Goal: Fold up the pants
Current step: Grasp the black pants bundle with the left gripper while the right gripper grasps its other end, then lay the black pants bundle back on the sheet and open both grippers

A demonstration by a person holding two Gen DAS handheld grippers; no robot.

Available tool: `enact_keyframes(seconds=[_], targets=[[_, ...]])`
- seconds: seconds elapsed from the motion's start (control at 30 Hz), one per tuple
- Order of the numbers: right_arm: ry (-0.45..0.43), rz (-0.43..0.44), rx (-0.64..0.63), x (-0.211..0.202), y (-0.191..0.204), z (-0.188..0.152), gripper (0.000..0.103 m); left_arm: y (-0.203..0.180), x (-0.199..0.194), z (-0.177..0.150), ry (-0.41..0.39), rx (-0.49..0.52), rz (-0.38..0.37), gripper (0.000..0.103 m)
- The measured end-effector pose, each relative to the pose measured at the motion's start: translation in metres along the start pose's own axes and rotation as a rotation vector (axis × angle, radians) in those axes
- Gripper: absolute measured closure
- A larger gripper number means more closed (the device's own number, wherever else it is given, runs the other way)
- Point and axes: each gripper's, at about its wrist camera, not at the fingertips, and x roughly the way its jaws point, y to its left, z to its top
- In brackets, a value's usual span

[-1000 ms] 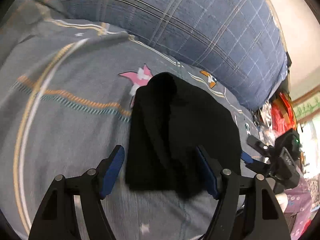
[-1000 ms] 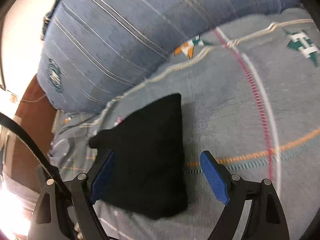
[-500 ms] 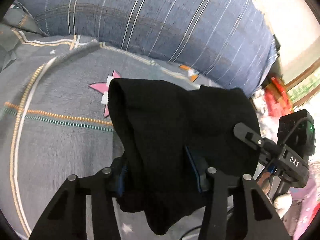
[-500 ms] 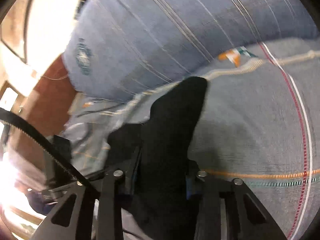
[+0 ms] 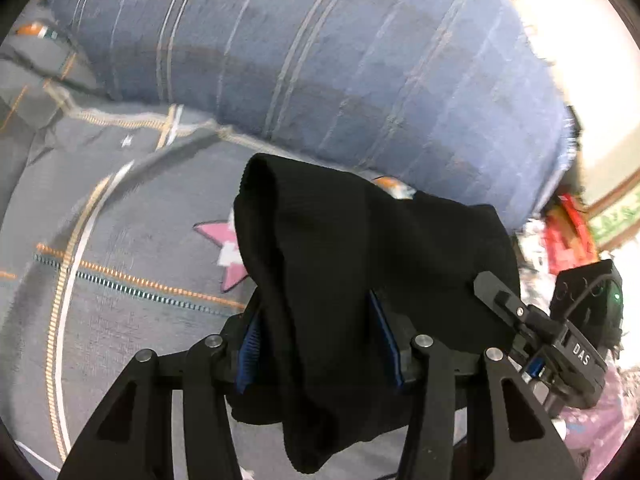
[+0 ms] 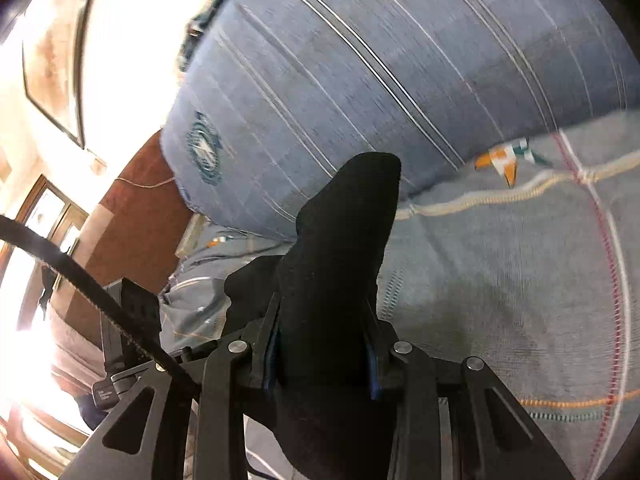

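Black knit pants [image 5: 360, 272], folded, clamped by left gripper [image 5: 318, 344] and right gripper [image 6: 322, 350] above grey patterned bedspread [image 5: 132, 320] near blue striped bolster [image 5: 340, 80]; "DAS" legible, seemingly on right tool.

Lettering on right gripper [image 5: 532, 328], seen from the left wrist: "DAS", white on its black body.
Round emblem on blue striped pillow [image 6: 204, 152]: blurred, unreadable.
Small label on left gripper [image 6: 105, 394]: too small to read.
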Motion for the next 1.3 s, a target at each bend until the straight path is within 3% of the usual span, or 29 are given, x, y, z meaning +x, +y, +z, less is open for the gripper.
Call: enact_keyframes(seconds=[0.07,0.13,0.2,0.23,0.27,0.4,0.57,0.7,0.73,0.77,0.93,1.07,1.17,1.3], targets=[[0.037,-0.022,0.038,0.018,-0.021,-0.004,0.067,0.013,0.023,-0.003,0.044,-0.023,0.043,0.051],[0.069,-0.060,0.063,0.032,-0.037,-0.011,0.066,0.026,0.043,-0.008,0.079,-0.049,0.095,0.039],[0.063,-0.120,0.063,0.039,-0.049,-0.019,0.060,0.034,0.043,-0.009,0.084,-0.104,0.050,0.038],[0.058,-0.138,0.065,0.038,-0.054,-0.022,0.053,0.034,0.037,-0.009,0.082,-0.119,0.041,0.038],[0.056,-0.142,0.072,0.036,-0.058,-0.024,0.047,0.032,0.028,-0.009,0.068,-0.118,0.034,0.039],[-0.001,-0.186,0.040,0.019,-0.056,-0.025,0.045,0.021,-0.021,-0.014,-0.019,-0.079,0.034,0.039],[-0.143,-0.215,-0.058,-0.007,-0.030,-0.025,0.042,0.016,-0.082,-0.029,-0.153,-0.113,0.090,0.039],[-0.132,-0.227,-0.161,-0.001,-0.009,-0.037,0.039,0.008,-0.121,-0.058,-0.248,-0.113,0.156,0.039],[-0.125,-0.234,-0.186,0.002,-0.004,-0.042,0.034,0.008,-0.127,-0.067,-0.266,-0.116,0.168,0.038],[-0.117,-0.252,-0.222,0.008,0.001,-0.048,0.029,0.009,-0.133,-0.075,-0.279,-0.116,0.179,0.038],[-0.066,-0.410,-0.403,0.033,0.016,-0.066,0.023,0.007,-0.138,-0.101,-0.277,-0.092,0.228,0.038],[-0.069,-0.436,-0.391,0.022,0.014,-0.069,0.023,0.001,-0.157,-0.116,-0.308,-0.055,0.220,0.038],[-0.112,-0.415,-0.357,0.001,0.021,-0.069,0.023,-0.003,-0.171,-0.127,-0.339,-0.026,0.245,0.037],[-0.238,-0.471,-0.405,-0.027,0.043,-0.076,0.023,0.002,-0.190,-0.140,-0.380,-0.054,0.213,0.037]])
